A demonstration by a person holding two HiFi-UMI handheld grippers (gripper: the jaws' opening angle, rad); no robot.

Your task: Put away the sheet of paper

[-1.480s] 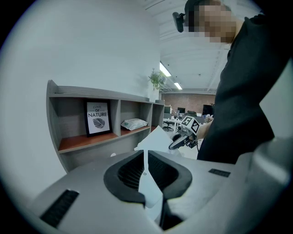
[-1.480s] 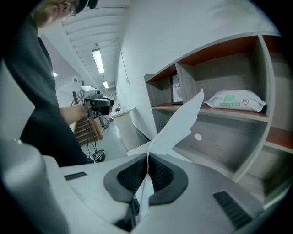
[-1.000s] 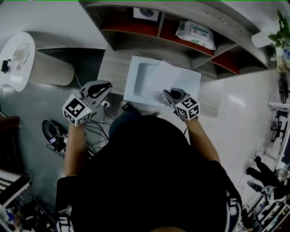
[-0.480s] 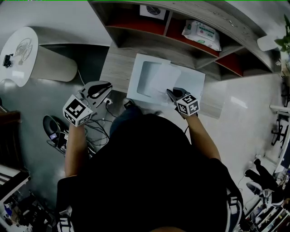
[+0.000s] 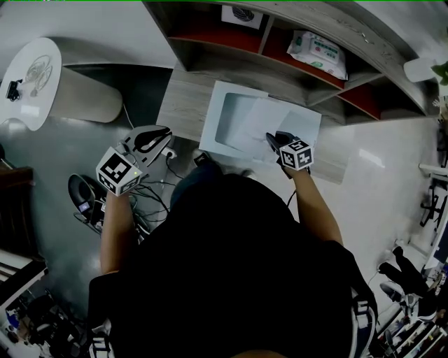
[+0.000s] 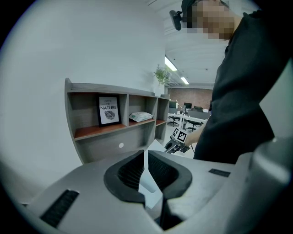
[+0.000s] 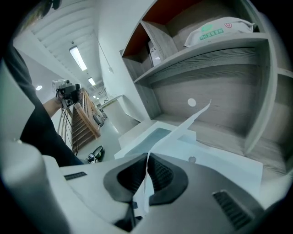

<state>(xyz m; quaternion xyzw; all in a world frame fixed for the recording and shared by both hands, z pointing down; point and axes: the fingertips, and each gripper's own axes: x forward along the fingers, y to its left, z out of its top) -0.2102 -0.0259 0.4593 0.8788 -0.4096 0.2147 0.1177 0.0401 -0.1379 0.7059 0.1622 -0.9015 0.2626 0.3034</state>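
The white sheet of paper slopes over a white open box on the wood-grain ledge under the shelves. My right gripper is shut on the sheet's near edge. In the right gripper view the sheet runs from the closed jaws of that gripper up and away over the box. My left gripper hovers left of the box, off the ledge. Its jaws stand together with nothing in them, as the left gripper view shows.
The grey shelf unit behind the box holds a pack of wipes and a framed picture. A round white table stands at left. Cables and a shoe lie on the floor below my left gripper.
My right gripper has sunk toward the box with the sheet, which now lies lower and flatter over it. The left gripper has barely shifted.
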